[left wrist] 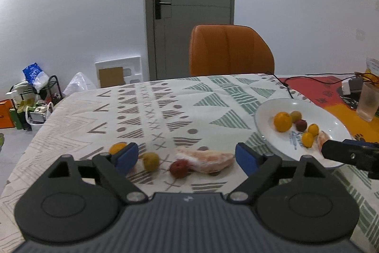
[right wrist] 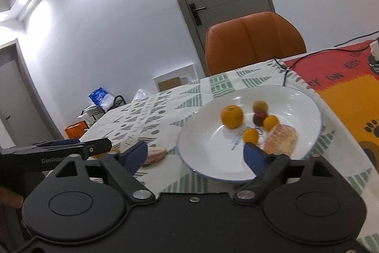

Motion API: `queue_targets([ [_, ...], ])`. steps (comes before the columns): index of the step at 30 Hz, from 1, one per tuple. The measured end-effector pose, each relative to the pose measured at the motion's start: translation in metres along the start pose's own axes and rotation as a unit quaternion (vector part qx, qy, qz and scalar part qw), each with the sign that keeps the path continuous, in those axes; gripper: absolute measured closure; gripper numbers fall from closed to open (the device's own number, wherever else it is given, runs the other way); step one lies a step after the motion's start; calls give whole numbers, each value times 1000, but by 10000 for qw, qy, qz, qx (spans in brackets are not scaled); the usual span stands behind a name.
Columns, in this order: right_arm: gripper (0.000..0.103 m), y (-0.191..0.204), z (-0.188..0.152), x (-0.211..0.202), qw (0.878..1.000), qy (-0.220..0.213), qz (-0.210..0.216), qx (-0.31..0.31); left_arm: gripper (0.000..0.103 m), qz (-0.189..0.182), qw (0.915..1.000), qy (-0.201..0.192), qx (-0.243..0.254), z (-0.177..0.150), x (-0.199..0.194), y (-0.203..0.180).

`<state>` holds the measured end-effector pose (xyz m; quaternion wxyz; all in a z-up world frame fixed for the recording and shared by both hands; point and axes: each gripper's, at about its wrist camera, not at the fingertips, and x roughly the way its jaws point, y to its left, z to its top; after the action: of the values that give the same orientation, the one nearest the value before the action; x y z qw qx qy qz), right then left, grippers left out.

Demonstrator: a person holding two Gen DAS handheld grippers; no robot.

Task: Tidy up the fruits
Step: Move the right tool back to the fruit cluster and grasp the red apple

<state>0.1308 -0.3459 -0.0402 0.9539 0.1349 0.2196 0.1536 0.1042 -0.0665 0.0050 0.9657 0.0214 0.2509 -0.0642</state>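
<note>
On the patterned tablecloth lie a small orange (left wrist: 117, 147), a yellow-green fruit (left wrist: 151, 161), a red fruit (left wrist: 179, 168) and a peeled citrus piece (left wrist: 208, 160). My left gripper (left wrist: 186, 158) stands open just short of them, touching none. The white plate (right wrist: 213, 146) holds a large orange (right wrist: 232, 116), a brownish fruit (right wrist: 260, 106), a red fruit (right wrist: 259, 117), two small oranges (right wrist: 251, 135) and a peeled citrus piece (right wrist: 281, 139). My right gripper (right wrist: 194, 155) is open at the plate's near rim, with nothing between its pads.
An orange chair (left wrist: 229, 50) stands at the table's far side. A black cable (left wrist: 286, 84), a power adapter (left wrist: 350, 85) and a plastic cup (left wrist: 368, 101) sit on the red and orange mat at the right. Clutter lies on the floor to the left.
</note>
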Motion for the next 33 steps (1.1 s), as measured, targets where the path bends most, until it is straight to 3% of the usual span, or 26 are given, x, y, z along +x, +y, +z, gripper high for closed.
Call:
queue_targets([
  [3, 1, 7, 0, 3, 10000, -14, 40, -48, 14, 62, 10000, -16, 16, -3, -3, 9],
  [16, 0, 43, -4, 21, 9987, 217, 367, -285, 11, 254, 9983, 102, -512, -12, -11, 54],
  [25, 0, 66, -5, 34, 9970, 353, 538, -440, 10, 323, 9975, 144, -604, -16, -16, 78],
  [33, 16, 83, -5, 50, 9946, 549, 656, -584, 11, 318, 9967, 203, -715, -21, -17, 94],
])
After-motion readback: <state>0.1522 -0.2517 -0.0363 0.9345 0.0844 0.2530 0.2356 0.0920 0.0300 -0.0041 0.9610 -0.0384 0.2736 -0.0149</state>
